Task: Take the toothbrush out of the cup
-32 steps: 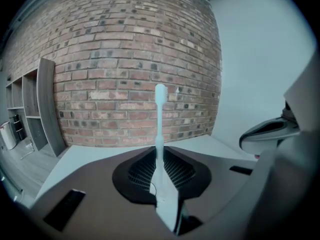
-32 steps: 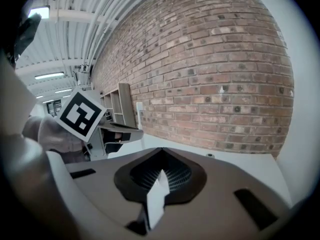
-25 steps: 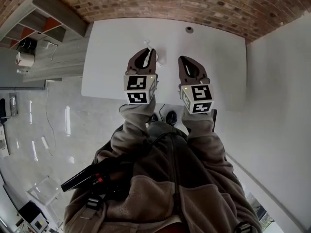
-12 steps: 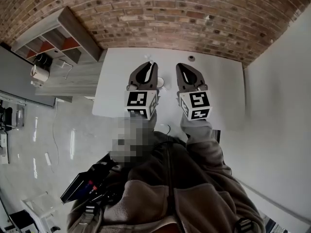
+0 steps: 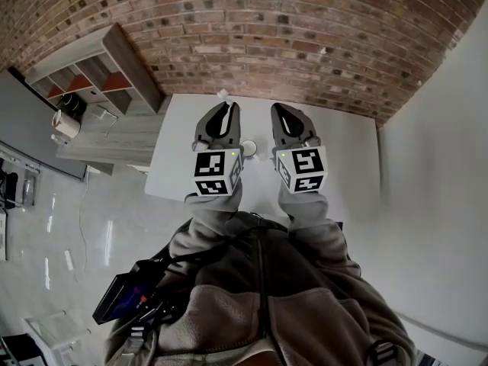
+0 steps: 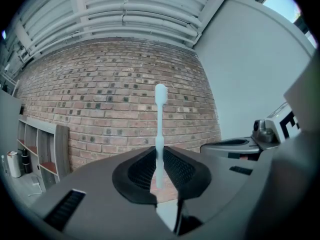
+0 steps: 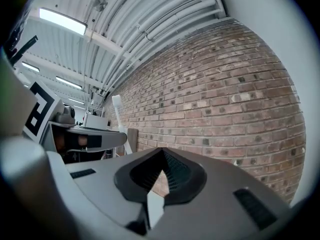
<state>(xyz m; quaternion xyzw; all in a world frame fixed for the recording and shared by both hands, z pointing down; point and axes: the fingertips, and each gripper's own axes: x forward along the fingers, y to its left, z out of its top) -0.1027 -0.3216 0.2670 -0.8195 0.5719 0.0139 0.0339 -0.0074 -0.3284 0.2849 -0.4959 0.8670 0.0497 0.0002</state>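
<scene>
A pale toothbrush [image 6: 160, 119] stands upright between the jaws of my left gripper [image 6: 160, 156], which is shut on its handle; the brush head points up in front of the brick wall. In the head view the left gripper [image 5: 227, 107] is held above the white table [image 5: 347, 155], with the toothbrush [image 5: 222, 94] tip just past its jaws. A small white cup [image 5: 248, 148] sits on the table, showing between the two grippers. My right gripper [image 5: 278, 110] is level with the left and shut on nothing [image 7: 162, 159]. From the right gripper view the toothbrush [image 7: 118, 109] shows at left.
A brick wall [image 5: 305, 36] runs behind the table. A grey shelf unit [image 5: 107, 71] stands at the left, with a small appliance [image 5: 67, 122] beside it. A plain white wall [image 5: 442, 166] closes the right side.
Both grippers have risen, the left carrying the toothbrush up with it. The head view has tilted up, showing more brick wall, and the cup now shows lower, between the grippers.
</scene>
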